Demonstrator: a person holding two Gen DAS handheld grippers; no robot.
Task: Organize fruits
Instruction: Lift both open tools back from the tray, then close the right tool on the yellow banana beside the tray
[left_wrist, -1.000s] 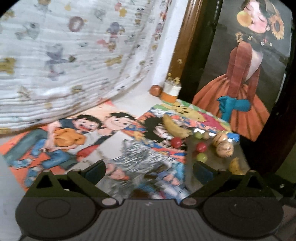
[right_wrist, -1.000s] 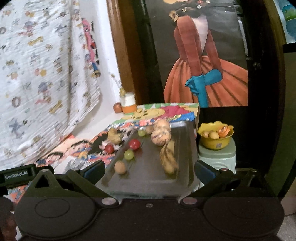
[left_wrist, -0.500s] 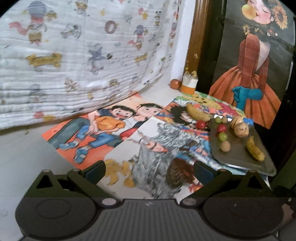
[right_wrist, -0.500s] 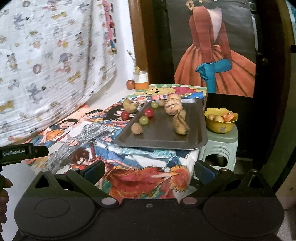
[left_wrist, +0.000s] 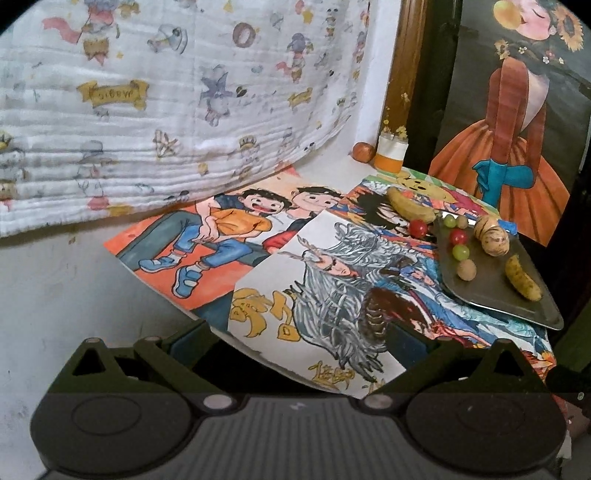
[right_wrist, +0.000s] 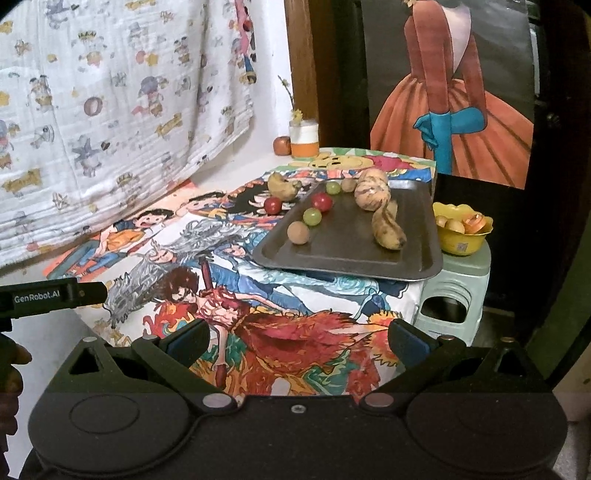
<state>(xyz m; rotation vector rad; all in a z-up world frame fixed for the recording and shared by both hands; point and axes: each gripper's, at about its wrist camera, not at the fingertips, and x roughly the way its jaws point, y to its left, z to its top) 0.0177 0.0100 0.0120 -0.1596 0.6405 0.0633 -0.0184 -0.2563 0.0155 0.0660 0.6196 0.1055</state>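
It looked like a lived-in home: a cartoon-print quilted cloth (left_wrist: 177, 92) hung against the wall, hand-coloured anime posters (right_wrist: 229, 280) covered the table, a painting of a woman in an orange dress (right_wrist: 454, 110) leaned nearby, and a plastic stool (right_wrist: 458, 295) held a yellow bowl (right_wrist: 461, 236).

Fruit-laden tray (left_wrist: 487, 291) at right — left tool (left_wrist: 299, 338) agape, empty.

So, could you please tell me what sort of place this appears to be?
Probably a room in a home, not a lab: a printed cotton blanket hangs on the wall, cartoon posters cover the surface, and a plastic stool holds a yellow bowl.
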